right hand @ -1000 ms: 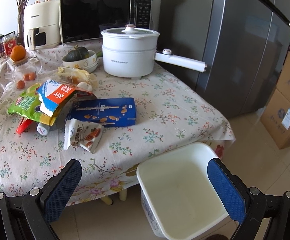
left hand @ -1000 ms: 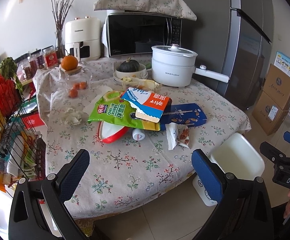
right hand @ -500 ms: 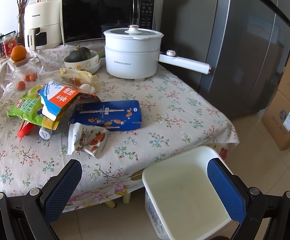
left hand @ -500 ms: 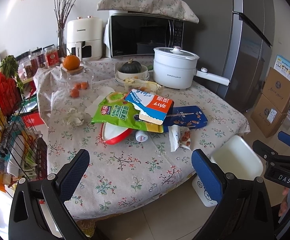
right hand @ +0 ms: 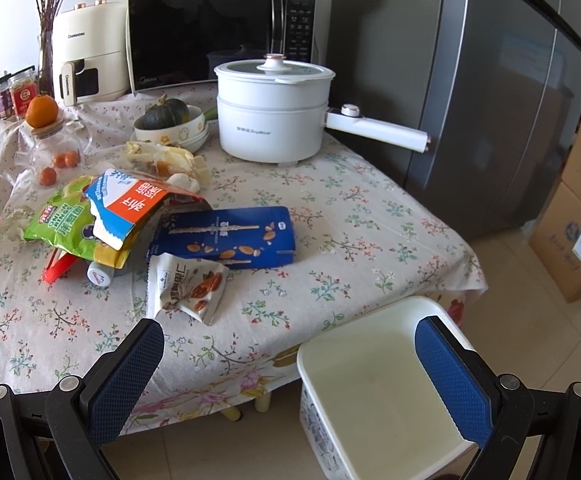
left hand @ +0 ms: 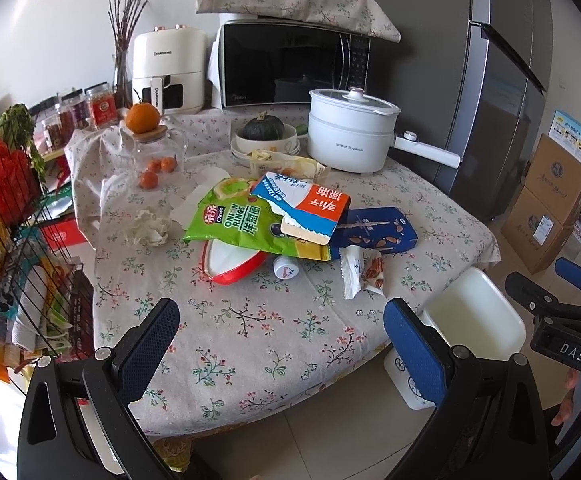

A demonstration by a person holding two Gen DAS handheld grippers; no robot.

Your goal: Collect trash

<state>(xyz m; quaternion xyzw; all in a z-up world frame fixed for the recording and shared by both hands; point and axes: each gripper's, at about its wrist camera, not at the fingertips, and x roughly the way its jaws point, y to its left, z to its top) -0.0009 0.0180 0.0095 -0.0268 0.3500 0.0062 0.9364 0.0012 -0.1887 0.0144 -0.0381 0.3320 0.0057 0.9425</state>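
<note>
- Left wrist view: the left gripper [left hand: 280, 332] has its blue-padded jaws spread wide and holds nothing; it hangs above the near edge of a table [left hand: 250, 344] under a flower-printed cloth.
- Ahead of these jaws lies the trash heap: a green onion-ring snack bag [left hand: 246, 224], a torn blue, white and orange packet [left hand: 304, 206] lying on that bag, and a flat dark-blue almond-stick box [left hand: 378, 232] to the right, partly under the packet.
- Nearer the jaws, a red-rimmed white oval lid [left hand: 232, 260] and a small white bottle cap [left hand: 284, 269] poke out from under the green bag; a small white nut sachet [left hand: 364, 276] lies ahead of the right finger.
- A crumpled white tissue [left hand: 148, 230] sits ahead and left, apart from the heap.
- Right of the right finger, below the table edge, stands an empty white square plastic bin [left hand: 474, 322] on the floor.
- At the far right the right gripper [left hand: 562, 284] is partly in view, with fingertips of the person's hand [left hand: 578, 392] beneath it.
- Right wrist view: the right gripper [right hand: 290, 376] is likewise opened wide and empty; its left finger is over the table edge and its right finger over the white bin [right hand: 374, 384].
- The nut sachet [right hand: 186, 288] lies just ahead of the left finger, touching the blue box [right hand: 226, 238] beyond it.
- Farther back stand a white electric pot [right hand: 272, 112] with a long handle and a black microwave [right hand: 218, 36].
</note>
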